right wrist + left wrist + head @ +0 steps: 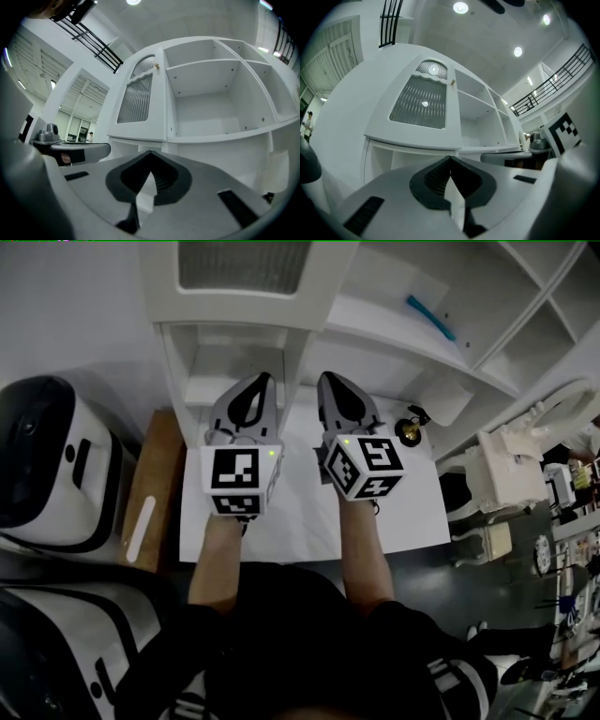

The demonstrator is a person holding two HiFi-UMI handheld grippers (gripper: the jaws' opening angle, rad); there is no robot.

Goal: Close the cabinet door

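1. Pointing both tools at the cabinet (375,334): the left gripper (265,381) and right gripper (326,381) sit side by side, roughly level, noses toward the cabinet front below the door (244,266).
2. Claws: both are clenched with tips met, and nothing is between them in either gripper view. Judgement: closed tips make a blunt pusher, which suits shoving a panel, so no grasp is needed.
3. Door location: upper left bay of the cabinet, above and ahead of the grippers. In the right gripper view its face looks about flush with the frame beside the open shelves (211,108). Whether there is a slit at the knob side cannot be told. Neither gripper touches the door.
4. Judgement on progress: the door reads as shut or very nearly so. A last press near the knob (157,67) would settle it.
5. Materials: cabinet and door are painted white, matte and flat-panelled. The door has an arched top and a ribbed, translucent pane, a small arch above a tall rectangle with a wavy rail between. The knob is small and brass-coloured, on the edge next to the shelves.
6. Shelves: bare white boxes with peg holes. In the head view a blue thing (431,317) lies on one.
7. Below: a white counter (309,512), with a small brass-coloured thing (410,430) near its right edge.
8. Grippers: grey moulded shells, dark ribbed pads, and a marker cube on each.
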